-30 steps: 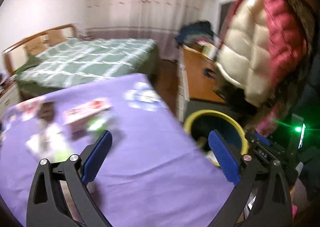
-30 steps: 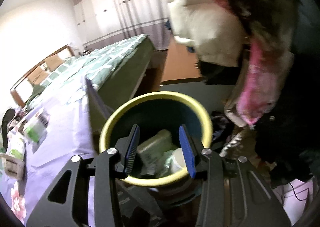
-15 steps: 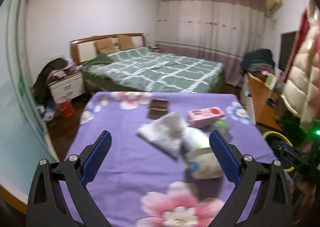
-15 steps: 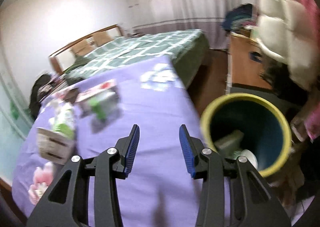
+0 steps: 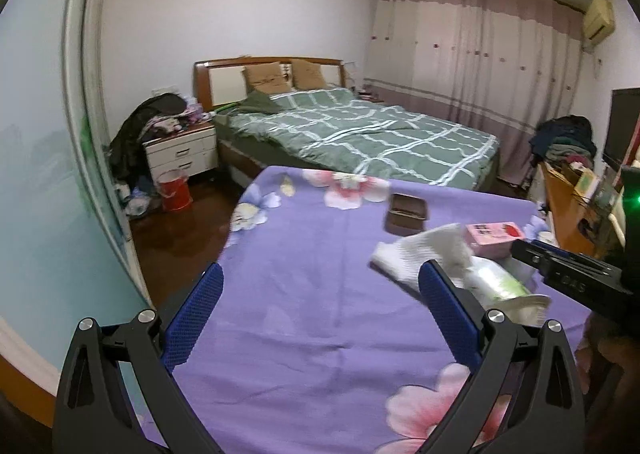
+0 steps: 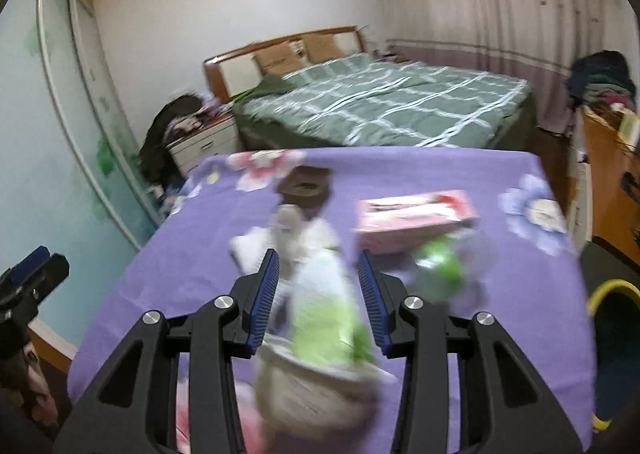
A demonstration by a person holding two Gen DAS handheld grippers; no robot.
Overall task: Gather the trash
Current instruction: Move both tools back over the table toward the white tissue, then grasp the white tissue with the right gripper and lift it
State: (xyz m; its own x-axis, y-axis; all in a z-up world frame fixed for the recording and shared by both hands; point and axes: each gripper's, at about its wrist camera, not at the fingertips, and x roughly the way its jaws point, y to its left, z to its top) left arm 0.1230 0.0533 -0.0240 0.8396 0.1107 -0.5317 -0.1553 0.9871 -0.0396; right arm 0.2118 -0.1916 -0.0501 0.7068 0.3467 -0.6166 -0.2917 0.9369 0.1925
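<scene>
Trash lies on a table with a purple flowered cloth [image 5: 304, 254]: a crumpled white tissue [image 5: 424, 254], a green-and-white pack [image 5: 504, 286], a pink box [image 5: 496, 234] and a small brown box [image 5: 406, 212]. My left gripper [image 5: 322, 314] is open wide over bare cloth, left of the tissue. My right gripper [image 6: 318, 298] is open just above the blurred green-and-white pack [image 6: 324, 306], which shows in the gap between its fingers; the pads do not press on it. Beyond it lie the tissue [image 6: 256, 246], pink box [image 6: 416, 214] and a green crumpled wrapper [image 6: 440, 266].
A yellow-rimmed bin [image 6: 608, 294] stands on the floor off the table's right edge. Behind the table is a green-quilted bed [image 5: 360, 134], with a nightstand [image 5: 180, 154] and red bucket [image 5: 174, 194] at left. A wooden desk [image 5: 568, 214] runs along the right.
Both views swung left, from the bin to the table. The right gripper left its place above the bin and now hangs over the pack. Both jaws kept their widths.
</scene>
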